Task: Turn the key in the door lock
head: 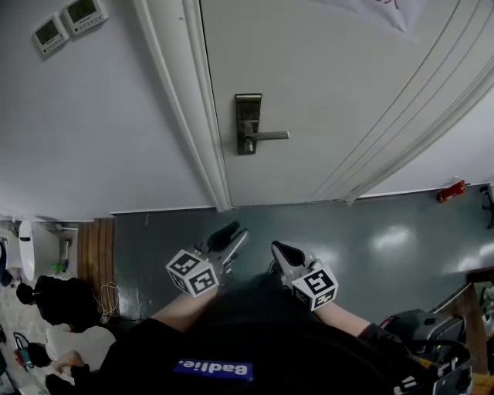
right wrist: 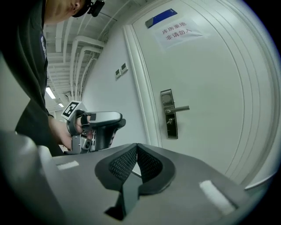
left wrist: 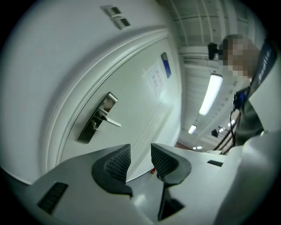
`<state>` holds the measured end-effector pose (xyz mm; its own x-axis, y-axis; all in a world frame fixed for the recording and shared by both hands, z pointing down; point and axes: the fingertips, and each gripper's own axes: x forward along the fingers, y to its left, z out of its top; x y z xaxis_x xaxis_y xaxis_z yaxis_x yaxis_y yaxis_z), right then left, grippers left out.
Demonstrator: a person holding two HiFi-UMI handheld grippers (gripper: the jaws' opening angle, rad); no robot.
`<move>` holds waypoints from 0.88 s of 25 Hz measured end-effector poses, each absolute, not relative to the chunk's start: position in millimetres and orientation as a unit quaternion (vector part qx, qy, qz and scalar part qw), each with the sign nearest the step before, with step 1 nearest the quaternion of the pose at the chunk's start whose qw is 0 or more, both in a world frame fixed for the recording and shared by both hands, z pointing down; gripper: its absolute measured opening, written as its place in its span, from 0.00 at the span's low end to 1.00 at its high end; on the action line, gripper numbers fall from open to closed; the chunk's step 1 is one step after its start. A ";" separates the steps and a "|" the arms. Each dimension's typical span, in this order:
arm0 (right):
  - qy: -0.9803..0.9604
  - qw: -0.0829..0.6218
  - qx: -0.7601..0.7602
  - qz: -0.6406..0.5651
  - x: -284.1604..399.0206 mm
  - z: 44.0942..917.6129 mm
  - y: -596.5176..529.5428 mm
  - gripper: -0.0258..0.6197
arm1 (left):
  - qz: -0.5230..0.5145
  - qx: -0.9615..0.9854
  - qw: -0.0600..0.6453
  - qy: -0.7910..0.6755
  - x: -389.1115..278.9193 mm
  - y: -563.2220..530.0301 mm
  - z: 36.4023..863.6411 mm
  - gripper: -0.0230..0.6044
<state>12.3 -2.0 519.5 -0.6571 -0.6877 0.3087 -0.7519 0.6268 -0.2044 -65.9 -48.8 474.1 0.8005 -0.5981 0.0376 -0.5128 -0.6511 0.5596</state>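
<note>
A dark metal lock plate (head: 248, 123) with a lever handle (head: 268, 136) sits on the white door (head: 332, 92). Below the lever a small metal piece, seemingly the key (right wrist: 169, 124), sticks out of the plate. Both grippers hang well short of the door, near the person's body. My left gripper (head: 233, 234) is open with nothing between its pads (left wrist: 117, 161), and it is rolled so that the lock plate (left wrist: 97, 117) looks tilted. My right gripper (head: 279, 250) is shut and empty, its pads (right wrist: 125, 163) meeting at the tip. The left gripper (right wrist: 99, 125) also shows in the right gripper view.
The white door frame (head: 193, 116) runs left of the lock. Two wall panels (head: 65, 23) hang at the upper left. A red object (head: 451, 190) lies on the grey floor by the door's right end. A paper notice (right wrist: 175, 30) is stuck on the door. Equipment (head: 432, 347) stands at the lower right.
</note>
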 end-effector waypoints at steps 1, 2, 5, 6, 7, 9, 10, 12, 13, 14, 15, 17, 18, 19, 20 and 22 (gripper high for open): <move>-0.894 0.097 0.407 0.158 1.5 518.8 8.0 0.04 | -0.060 0.918 0.252 -0.302 -73.9 -35.5 466.8 0.27; -0.892 0.095 0.413 0.159 -8.2 519.3 16.7 0.04 | -0.048 0.927 0.223 -0.297 -81.3 -23.3 460.7 0.27; -0.886 0.098 0.422 0.166 -32.3 522.5 38.8 0.04 | -0.020 0.946 0.167 -0.277 -99.6 10.6 449.7 0.26; -0.886 0.099 0.422 0.165 -39.5 520.4 45.5 0.04 | -0.013 0.950 0.154 -0.271 -104.4 20.8 446.1 0.26; -0.888 0.100 0.420 0.160 -46.1 516.2 51.6 0.04 | -0.007 0.953 0.143 -0.267 -108.3 30.1 442.2 0.26; -0.892 0.099 0.416 0.145 -54.4 505.7 60.7 0.04 | 0.004 0.958 0.123 -0.257 -111.9 47.2 438.2 0.21; -0.894 0.097 0.415 0.138 -55.4 501.5 63.5 0.04 | 0.010 0.961 0.113 -0.253 -111.6 55.2 438.2 0.17; -0.897 0.092 0.412 0.129 -53.6 496.8 66.2 0.04 | 0.019 0.965 0.099 -0.244 -107.2 68.6 437.8 0.10; -0.899 0.090 0.410 0.128 -51.8 495.1 66.4 0.04 | 0.019 0.965 0.096 -0.243 -104.1 72.5 437.0 0.08; -0.901 0.089 0.406 0.125 -49.5 492.3 66.3 0.04 | 0.017 0.965 0.094 -0.245 -100.9 74.5 435.6 0.06; -0.904 0.088 0.401 0.120 -46.8 488.2 66.4 0.04 | 0.013 0.964 0.094 -0.249 -97.5 75.6 432.7 0.05; -0.910 0.089 0.392 0.105 -40.2 478.0 68.3 0.04 | 0.004 0.962 0.095 -0.254 -90.0 77.2 425.4 0.05; -0.912 0.087 0.388 0.099 -36.3 473.6 69.8 0.04 | 0.002 0.963 0.095 -0.254 -85.5 78.4 422.8 0.05; -0.914 0.084 0.386 0.097 -31.8 470.8 71.2 0.04 | 0.003 0.963 0.094 -0.252 -80.5 79.9 421.4 0.05; -0.914 0.081 0.385 0.096 -26.5 469.6 72.1 0.04 | 0.005 0.964 0.094 -0.249 -75.2 81.1 421.3 0.05; -0.916 0.075 0.383 0.098 -15.8 470.4 73.3 0.04 | 0.006 0.964 0.094 -0.249 -66.0 81.7 424.3 0.05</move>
